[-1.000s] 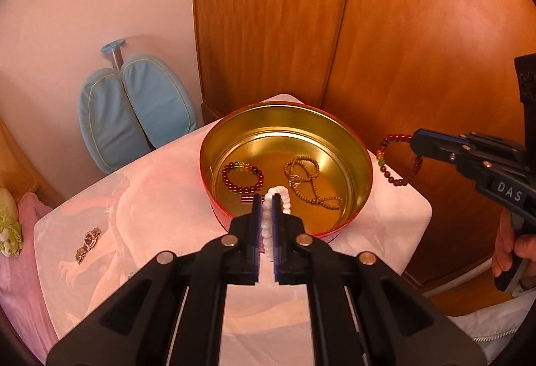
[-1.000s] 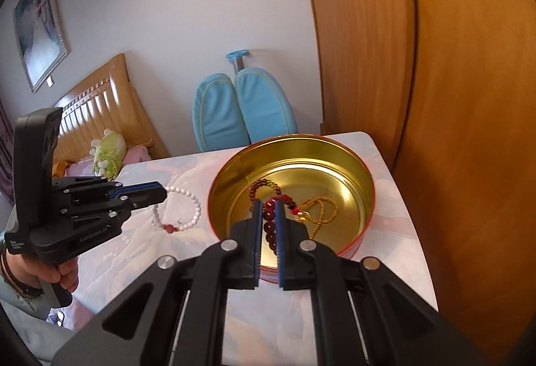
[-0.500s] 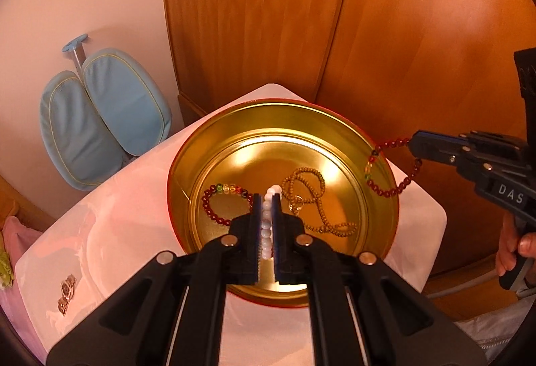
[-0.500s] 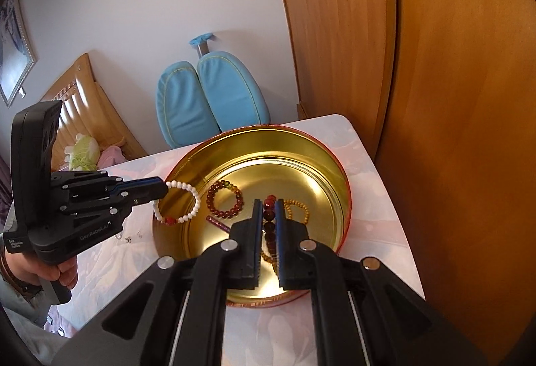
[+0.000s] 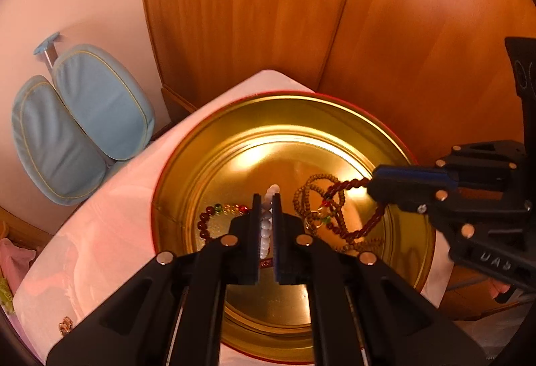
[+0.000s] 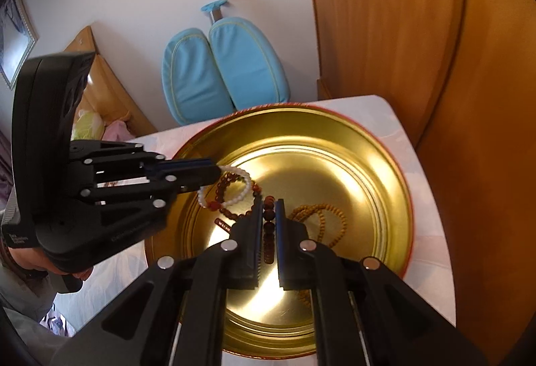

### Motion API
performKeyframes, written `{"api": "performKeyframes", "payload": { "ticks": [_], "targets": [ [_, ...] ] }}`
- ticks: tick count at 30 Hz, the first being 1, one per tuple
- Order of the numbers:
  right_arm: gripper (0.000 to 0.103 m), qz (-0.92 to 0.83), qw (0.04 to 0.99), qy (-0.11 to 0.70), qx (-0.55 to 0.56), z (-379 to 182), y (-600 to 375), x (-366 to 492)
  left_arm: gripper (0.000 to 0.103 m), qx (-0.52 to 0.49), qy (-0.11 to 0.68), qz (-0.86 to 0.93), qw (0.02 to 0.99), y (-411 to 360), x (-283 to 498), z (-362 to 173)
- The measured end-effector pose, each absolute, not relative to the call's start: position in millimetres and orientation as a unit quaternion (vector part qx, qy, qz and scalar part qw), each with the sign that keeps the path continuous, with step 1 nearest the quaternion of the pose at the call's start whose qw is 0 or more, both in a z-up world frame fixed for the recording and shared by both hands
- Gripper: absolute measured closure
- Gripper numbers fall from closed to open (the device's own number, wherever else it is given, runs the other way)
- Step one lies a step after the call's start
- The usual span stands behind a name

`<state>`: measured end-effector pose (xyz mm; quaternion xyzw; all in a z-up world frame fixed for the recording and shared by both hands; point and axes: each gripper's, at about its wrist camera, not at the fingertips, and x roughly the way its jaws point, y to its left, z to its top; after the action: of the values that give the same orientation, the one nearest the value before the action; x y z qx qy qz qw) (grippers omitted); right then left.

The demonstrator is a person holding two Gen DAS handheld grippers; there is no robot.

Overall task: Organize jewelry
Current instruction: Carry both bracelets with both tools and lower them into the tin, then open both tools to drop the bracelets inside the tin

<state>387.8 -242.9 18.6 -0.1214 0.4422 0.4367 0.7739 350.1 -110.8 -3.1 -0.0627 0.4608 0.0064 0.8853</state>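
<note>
Over the cloth-covered table's (image 5: pixel 110 232) gold tin (image 6: pixel 385 165), both grippers clamp bead bracelets.

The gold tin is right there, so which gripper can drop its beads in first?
Probably the right gripper: its dark red bracelet hangs near the gold tin's middle. The left gripper's white bracelet hangs nearer the rim.
</note>
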Motion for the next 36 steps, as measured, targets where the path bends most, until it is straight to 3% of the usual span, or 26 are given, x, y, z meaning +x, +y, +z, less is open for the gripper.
{"api": "performKeyframes", "payload": {
  "ticks": [36],
  "targets": [
    [0.095, 0.389, 0.731, 0.540, -0.154, -53.3, -226.8, 417.1, 0.097, -0.076, 0.555, 0.011, 0.828, -130.5, 368.7, -64.0]
  ]
}}
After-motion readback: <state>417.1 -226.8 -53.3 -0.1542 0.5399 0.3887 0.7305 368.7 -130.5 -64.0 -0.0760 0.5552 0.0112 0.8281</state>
